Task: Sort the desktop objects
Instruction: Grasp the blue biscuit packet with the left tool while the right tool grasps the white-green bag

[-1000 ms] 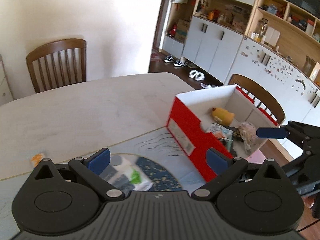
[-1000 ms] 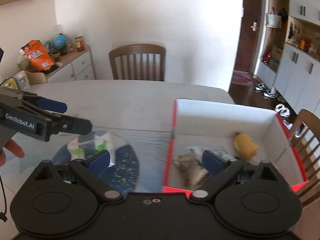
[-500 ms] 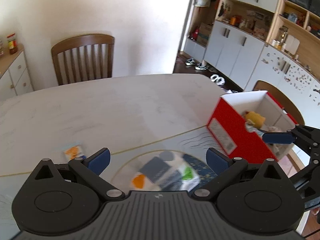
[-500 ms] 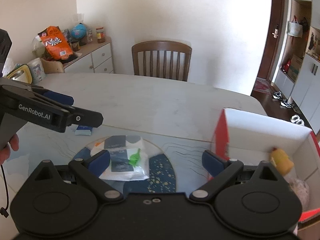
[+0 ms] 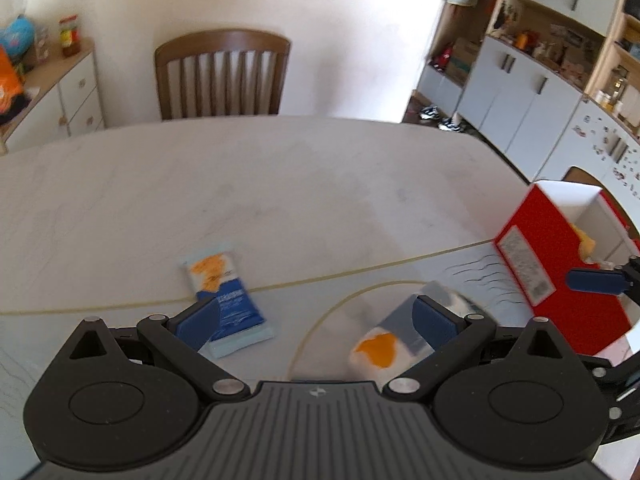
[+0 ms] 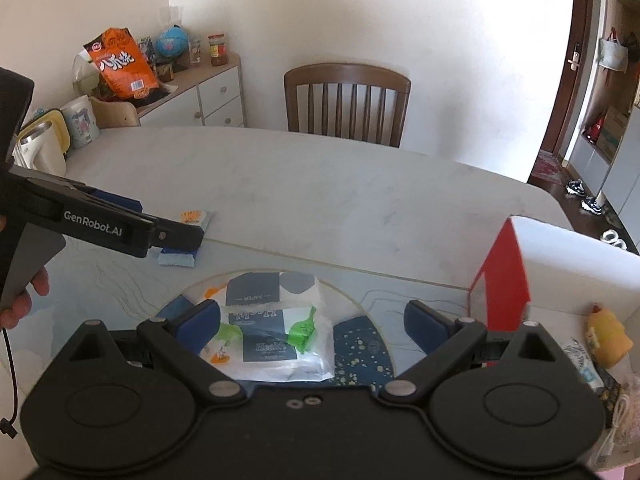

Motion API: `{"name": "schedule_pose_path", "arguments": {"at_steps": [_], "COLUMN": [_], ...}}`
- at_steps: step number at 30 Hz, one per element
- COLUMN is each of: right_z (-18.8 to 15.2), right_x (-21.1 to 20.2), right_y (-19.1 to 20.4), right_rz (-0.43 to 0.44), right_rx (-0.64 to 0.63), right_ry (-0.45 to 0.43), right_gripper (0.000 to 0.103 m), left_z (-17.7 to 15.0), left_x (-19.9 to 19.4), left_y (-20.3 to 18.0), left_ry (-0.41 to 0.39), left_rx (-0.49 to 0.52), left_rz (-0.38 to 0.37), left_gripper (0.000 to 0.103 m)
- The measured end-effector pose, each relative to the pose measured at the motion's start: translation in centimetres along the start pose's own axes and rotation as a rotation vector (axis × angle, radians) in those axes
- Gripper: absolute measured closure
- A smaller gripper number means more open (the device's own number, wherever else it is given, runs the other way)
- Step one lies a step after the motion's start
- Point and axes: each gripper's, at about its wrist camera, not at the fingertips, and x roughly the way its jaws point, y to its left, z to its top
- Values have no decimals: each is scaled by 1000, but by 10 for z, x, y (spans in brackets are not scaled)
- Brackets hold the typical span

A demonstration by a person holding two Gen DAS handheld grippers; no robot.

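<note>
The small blue and orange foil snack packet [image 5: 224, 294] is lying flat on the pale marble-patterned desk [image 5: 280, 184], just beyond the left blue pad of the left tongs [image 5: 316, 316]. These tongs are standing wide apart and gripping nothing. In the right wrist view the same packet [image 6: 188, 236] is showing partly behind the tip of the left tongs [image 6: 176, 236], which a hand [image 6: 24, 296] is holding from the left edge.

The white plastic tissue pack with dark blue panels [image 6: 276, 328] is resting on the round blue speckled patch of the desk mat [image 6: 360, 344]. It is sitting between the pads of the right tongs [image 6: 312, 320], nearer the left pad. The right tongs are also standing wide apart, with nothing clamped.

The red cardboard box with a white interior [image 6: 560, 264] is standing open at the right side of the desk. A yellow soft toy [image 6: 608, 340] is lying inside it.
</note>
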Motion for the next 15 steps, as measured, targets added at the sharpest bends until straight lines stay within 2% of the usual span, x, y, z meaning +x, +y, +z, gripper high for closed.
{"name": "schedule_pose_path", "arguments": {"at_steps": [6,15], "right_z": [0,-9], "right_x": [17,51], "right_y": [-3,-5], "right_rz": [30,39], "right_rx": [18,1], "right_ry": [33,96], "right_gripper": [4,7], "left_z": [-3,-4], "left_x": [24,46], "left_y": [18,40], "left_ry": [51,52], "left_rx": [-41,-81], "left_rz": [17,76], "left_gripper": [0,0]}}
